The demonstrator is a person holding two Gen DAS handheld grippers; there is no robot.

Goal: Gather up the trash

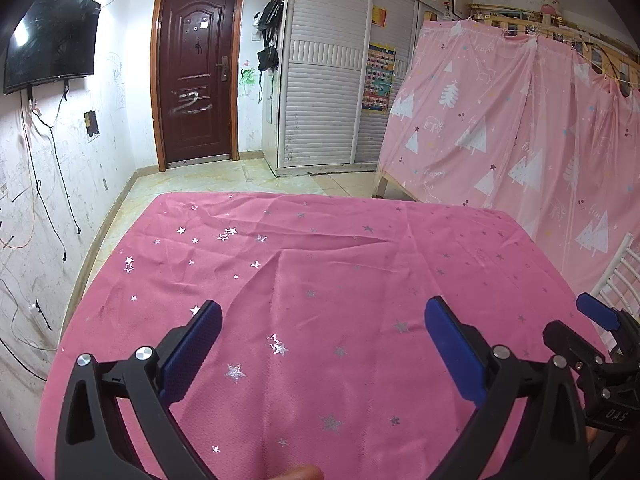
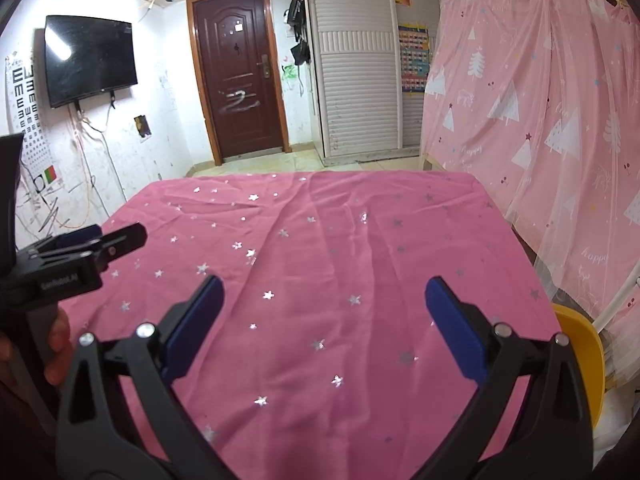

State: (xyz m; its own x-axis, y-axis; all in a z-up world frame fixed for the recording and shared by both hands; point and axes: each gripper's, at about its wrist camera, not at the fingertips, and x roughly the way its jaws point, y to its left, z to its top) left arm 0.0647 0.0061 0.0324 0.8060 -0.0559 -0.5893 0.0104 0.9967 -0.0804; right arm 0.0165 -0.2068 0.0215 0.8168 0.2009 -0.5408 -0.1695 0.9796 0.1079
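Observation:
My left gripper (image 1: 323, 312) is open and empty, held above a table covered by a pink cloth with silver stars (image 1: 320, 264). My right gripper (image 2: 324, 292) is open and empty above the same cloth (image 2: 340, 240). The right gripper also shows at the right edge of the left wrist view (image 1: 596, 314). The left gripper shows at the left edge of the right wrist view (image 2: 92, 240). No trash shows on the cloth in either view.
A yellow bin rim (image 2: 588, 352) sits beside the table's right edge. A pink curtain with white trees (image 2: 540, 100) hangs at the right. A brown door (image 1: 196, 76), white slatted wardrobe (image 1: 328, 80) and wall TV (image 1: 52, 40) stand beyond.

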